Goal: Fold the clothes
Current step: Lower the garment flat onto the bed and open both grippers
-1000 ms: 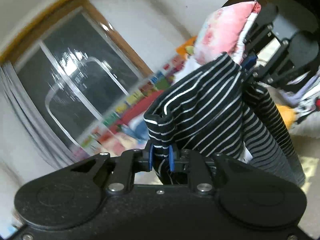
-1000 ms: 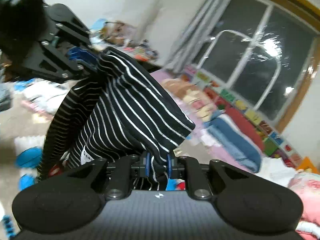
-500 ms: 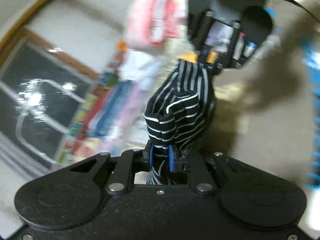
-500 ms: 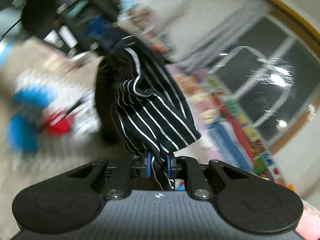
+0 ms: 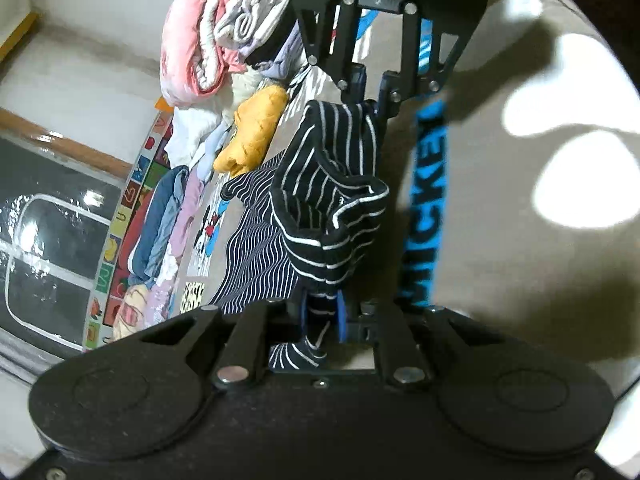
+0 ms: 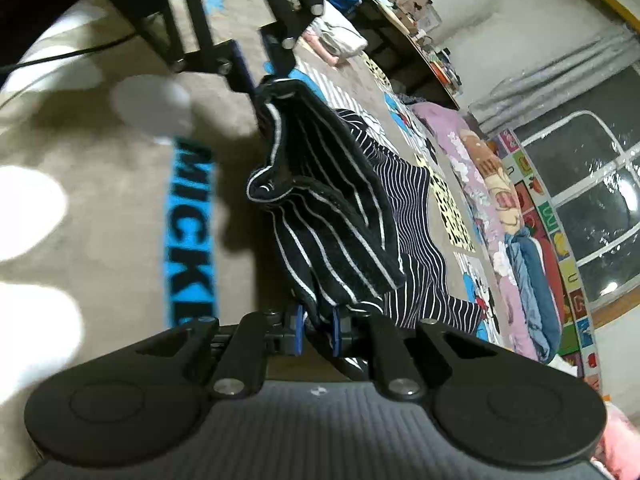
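A black garment with thin white stripes [image 5: 332, 208] hangs between my two grippers over the beige blanket [image 5: 500, 220]. My left gripper [image 5: 322, 314] is shut on one bunched end of it. My right gripper [image 6: 316, 330] is shut on the other end [image 6: 320, 216]. Each gripper faces the other: the right one shows at the top of the left wrist view [image 5: 370, 92], the left one at the top of the right wrist view [image 6: 260, 68]. The garment's lower part [image 6: 420, 248] trails down onto the blanket.
The blanket carries blue "MICKEY" lettering [image 5: 426, 216] and white patches. A heap of pink, white and yellow clothes [image 5: 224, 64] lies at one side. Folded blue and red clothes [image 6: 532, 276] lie along a picture-bordered mat by a dark window [image 6: 592, 208]. A cluttered desk [image 6: 408, 20] stands at the back.
Both grippers have swung down from facing the window and wall to facing the blanket. The striped garment stays pinched in both and now hangs low, its lower part on the blanket.
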Action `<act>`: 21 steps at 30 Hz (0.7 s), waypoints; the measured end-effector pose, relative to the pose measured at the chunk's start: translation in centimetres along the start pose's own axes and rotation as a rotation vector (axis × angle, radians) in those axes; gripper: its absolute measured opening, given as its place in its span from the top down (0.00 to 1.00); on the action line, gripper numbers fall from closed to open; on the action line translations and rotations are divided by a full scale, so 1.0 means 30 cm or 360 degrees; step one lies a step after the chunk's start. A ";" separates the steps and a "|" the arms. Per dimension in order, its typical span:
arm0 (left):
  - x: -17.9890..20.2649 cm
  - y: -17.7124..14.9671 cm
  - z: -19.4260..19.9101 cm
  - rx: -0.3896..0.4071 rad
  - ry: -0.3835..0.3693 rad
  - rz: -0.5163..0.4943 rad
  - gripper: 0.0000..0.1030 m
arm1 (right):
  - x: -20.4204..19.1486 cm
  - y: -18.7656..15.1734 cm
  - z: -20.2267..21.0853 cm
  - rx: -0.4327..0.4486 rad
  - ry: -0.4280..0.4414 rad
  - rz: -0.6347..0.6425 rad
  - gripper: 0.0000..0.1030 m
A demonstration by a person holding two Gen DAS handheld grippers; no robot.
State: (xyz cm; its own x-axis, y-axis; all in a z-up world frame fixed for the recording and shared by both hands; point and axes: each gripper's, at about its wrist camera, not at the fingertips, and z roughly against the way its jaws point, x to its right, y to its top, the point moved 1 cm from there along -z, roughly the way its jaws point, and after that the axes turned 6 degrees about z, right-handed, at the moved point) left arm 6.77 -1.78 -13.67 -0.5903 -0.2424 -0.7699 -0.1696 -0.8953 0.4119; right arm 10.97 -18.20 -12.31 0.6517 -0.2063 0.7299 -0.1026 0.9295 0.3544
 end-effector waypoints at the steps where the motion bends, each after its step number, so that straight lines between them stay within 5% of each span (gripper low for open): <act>1: 0.013 0.003 0.010 0.0000 0.0001 0.0000 0.88 | -0.021 0.003 0.012 -0.0001 -0.0005 0.0012 0.85; 8: 0.102 0.009 0.063 -0.0067 -0.0070 0.0102 0.87 | -0.158 -0.013 0.081 -0.0034 -0.0006 0.0078 0.85; 14: 0.144 0.010 0.126 -0.0131 -0.0152 0.0235 0.73 | -0.245 -0.035 0.144 -0.0087 -0.0004 0.0102 0.82; 18: 0.010 0.007 0.166 -0.0132 -0.0113 0.0713 0.72 | -0.229 -0.058 0.211 -0.0106 0.0032 0.0026 0.81; 21: -0.111 -0.003 0.166 -0.0105 -0.0081 0.1178 0.73 | -0.153 -0.066 0.262 -0.0101 0.0018 -0.0258 0.81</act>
State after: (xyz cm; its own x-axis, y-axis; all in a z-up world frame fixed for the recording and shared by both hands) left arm 4.83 0.97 -8.72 -0.5676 -0.7748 -0.2784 0.3336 -0.5256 0.7826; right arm 2.28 -21.51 -11.77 0.6645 -0.3519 0.6593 0.0521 0.9019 0.4288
